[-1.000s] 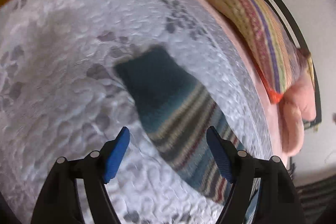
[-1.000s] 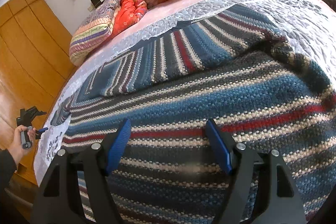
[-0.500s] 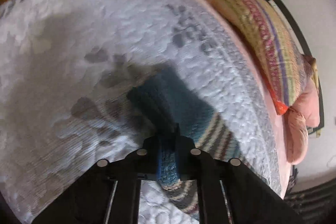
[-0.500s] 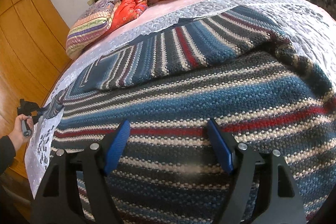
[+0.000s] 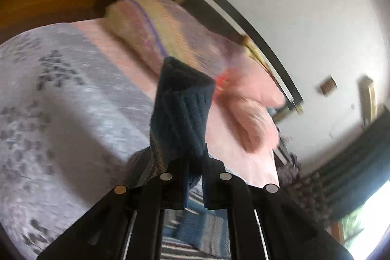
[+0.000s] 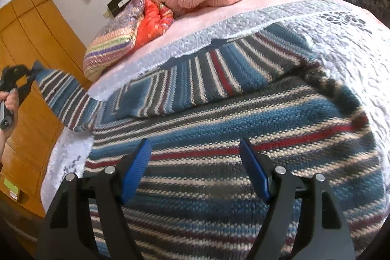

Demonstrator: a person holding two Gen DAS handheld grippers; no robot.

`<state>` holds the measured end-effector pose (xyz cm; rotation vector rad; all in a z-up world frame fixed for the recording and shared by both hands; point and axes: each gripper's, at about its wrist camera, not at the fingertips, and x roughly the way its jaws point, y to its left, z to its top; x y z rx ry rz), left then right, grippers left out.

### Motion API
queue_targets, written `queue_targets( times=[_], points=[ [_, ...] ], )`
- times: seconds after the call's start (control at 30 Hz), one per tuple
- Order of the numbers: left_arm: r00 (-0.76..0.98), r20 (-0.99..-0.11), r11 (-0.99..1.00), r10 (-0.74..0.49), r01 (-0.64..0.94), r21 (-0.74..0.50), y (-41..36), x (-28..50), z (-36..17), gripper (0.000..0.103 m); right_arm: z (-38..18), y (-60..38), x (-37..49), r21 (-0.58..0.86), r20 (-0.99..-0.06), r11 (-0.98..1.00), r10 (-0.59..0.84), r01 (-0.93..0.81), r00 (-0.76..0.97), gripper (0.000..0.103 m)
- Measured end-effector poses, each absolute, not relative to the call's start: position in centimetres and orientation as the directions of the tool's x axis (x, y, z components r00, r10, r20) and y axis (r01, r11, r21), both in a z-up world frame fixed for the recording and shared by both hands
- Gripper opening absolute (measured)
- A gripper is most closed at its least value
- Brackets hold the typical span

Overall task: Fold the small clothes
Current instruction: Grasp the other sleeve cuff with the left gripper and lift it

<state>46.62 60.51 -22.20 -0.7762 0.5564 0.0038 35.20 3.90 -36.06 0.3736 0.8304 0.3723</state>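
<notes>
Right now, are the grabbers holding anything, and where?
The left gripper is shut on the striped sweater, pinching the dark cuff end of its sleeve. The right gripper is open above the sweater, holding nothing.

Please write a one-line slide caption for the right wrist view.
Open right gripper above striped sweater on bed; left gripper lifts its sleeve.

Left tool (image 5: 193,183) at bottom centre clamped on dark teal sleeve cuff (image 5: 181,113) standing up mid-frame, above grey quilted bedspread (image 5: 61,118) at left, striped pillow (image 5: 165,33) and pink duvet (image 5: 253,118) behind, blurred.
</notes>
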Motion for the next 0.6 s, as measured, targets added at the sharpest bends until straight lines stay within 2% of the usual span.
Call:
queue_targets(
  times=[0.23, 0.33, 0.6],
  points=[
    [0.814, -0.500, 0.785, -0.296, -0.091, -0.613, 49.2, 49.5, -22.0, 0.007, -35.4, 1.8, 33.8, 0.496, -0.633, 0.857, 0.468, -0.142, 0.617, 0.075],
    [0.788, -0.535, 0.820, -0.306, -0.068, -0.569, 44.8, 50.7, -23.6, 0.007, -35.4, 1.1, 34.0, 0.514, -0.621, 0.847, 0.475, -0.134, 0.624, 0.075],
    [0.695, -0.645, 0.881, -0.317, -0.035, -0.471, 34.4, 53.0, -31.9, 0.007, -36.6, 0.2, 34.7, 0.545, -0.624, 0.831, 0.494, -0.116, 0.606, 0.075]
  ],
)
